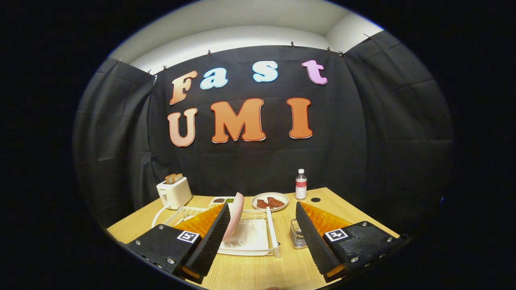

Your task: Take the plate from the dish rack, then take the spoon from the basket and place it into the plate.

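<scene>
A pink plate stands on edge in the white dish rack on the wooden table, just beyond and beside my left finger's tip. My gripper is open, its two black ribbed fingers spread wide with nothing between them. A small wire basket stands right of the rack, close to the right finger and partly hidden by it. I cannot make out the spoon in it.
A white toaster with toast stands at the back left, its cord running to the rack. A dish of food, a small tray of condiments and a water bottle sit along the table's back edge.
</scene>
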The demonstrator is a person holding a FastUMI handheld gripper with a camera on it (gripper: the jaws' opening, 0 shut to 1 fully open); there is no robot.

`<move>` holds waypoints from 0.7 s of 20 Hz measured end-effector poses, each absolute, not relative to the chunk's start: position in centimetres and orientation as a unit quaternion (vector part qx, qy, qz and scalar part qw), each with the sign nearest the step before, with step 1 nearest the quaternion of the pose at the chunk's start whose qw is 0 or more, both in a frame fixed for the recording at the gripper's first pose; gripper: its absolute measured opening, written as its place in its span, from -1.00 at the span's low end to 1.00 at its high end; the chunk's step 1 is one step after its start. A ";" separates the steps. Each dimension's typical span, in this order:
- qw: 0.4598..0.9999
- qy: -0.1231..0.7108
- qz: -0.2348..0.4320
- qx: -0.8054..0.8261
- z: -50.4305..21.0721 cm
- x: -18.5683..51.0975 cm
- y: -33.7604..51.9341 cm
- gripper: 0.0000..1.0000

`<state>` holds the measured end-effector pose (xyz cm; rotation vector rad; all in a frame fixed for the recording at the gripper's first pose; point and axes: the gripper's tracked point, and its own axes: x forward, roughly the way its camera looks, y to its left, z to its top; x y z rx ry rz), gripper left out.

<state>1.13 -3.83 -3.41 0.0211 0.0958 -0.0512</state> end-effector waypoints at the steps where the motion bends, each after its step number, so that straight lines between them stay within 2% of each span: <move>1: 0.998 0.050 -0.027 0.008 -3.5 1.6 -3.7 0.95; 7: 0.996 0.087 -0.012 -0.004 -5.1 5.6 -1.3 0.94; 14: 0.986 0.167 0.021 -0.015 -8.9 11.2 2.9 0.95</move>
